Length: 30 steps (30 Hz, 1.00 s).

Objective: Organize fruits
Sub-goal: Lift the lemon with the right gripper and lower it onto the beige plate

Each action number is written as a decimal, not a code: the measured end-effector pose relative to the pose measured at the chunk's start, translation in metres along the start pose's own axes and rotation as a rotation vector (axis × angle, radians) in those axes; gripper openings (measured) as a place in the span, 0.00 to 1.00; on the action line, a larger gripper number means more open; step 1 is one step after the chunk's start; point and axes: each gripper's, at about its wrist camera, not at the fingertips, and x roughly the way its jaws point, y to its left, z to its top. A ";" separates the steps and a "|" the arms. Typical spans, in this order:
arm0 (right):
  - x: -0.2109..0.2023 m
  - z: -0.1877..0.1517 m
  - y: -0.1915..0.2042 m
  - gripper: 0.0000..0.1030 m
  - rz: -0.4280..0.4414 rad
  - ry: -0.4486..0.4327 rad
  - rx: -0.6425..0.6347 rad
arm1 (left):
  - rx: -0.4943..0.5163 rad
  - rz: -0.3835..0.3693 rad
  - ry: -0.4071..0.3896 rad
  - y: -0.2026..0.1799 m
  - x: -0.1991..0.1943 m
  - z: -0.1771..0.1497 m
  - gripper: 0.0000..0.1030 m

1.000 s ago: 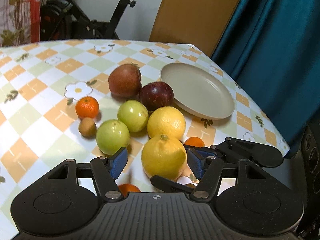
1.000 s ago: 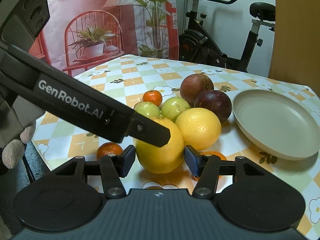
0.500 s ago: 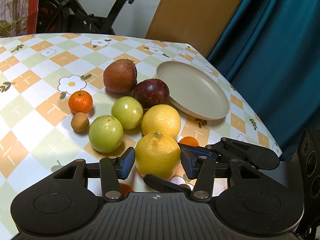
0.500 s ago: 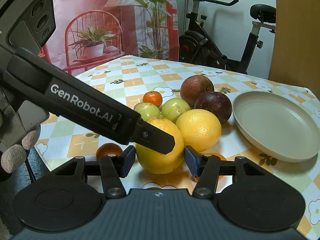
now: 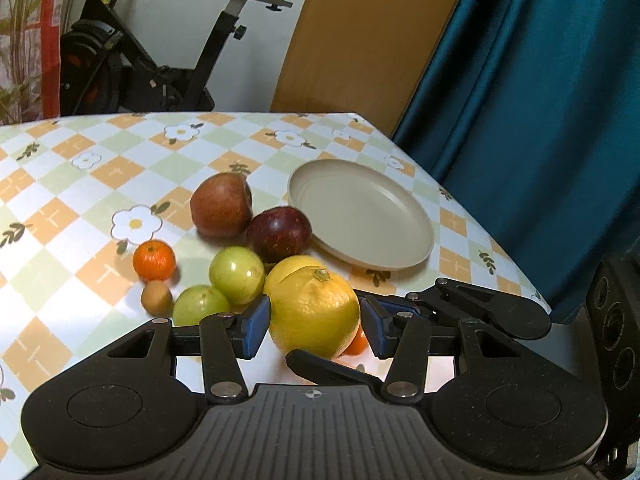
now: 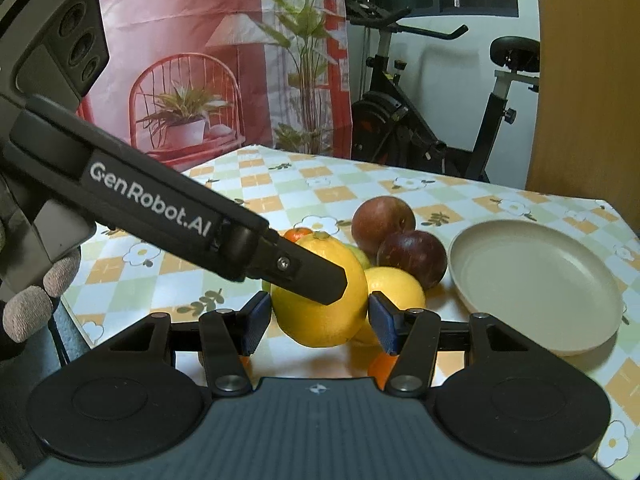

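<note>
Left wrist view: my left gripper (image 5: 314, 326) is clamped on the big yellow lemon (image 5: 314, 311), stem up, raised just above the fruit pile, near side of the beige plate (image 5: 362, 216). Plate bare, close to the table's right edge.

Right wrist view: right gripper (image 6: 316, 322) frames that lemon (image 6: 318, 312); whether its pads touch, I can't tell. "GenRobot.AI" reads on the left tool.

Large yellow citrus (image 5: 314, 312) among fruits
</note>
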 end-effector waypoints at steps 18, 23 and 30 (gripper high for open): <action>-0.019 0.021 -0.042 0.55 -0.066 -0.066 0.109 | 0.075 -0.067 -0.012 -0.024 0.025 0.039 0.51; -0.016 0.025 -0.066 0.55 -0.090 -0.077 0.154 | 0.090 -0.088 -0.002 -0.029 0.051 0.057 0.51; 0.005 0.029 -0.104 0.55 -0.104 -0.064 0.208 | 0.079 -0.074 0.049 -0.024 0.091 0.078 0.51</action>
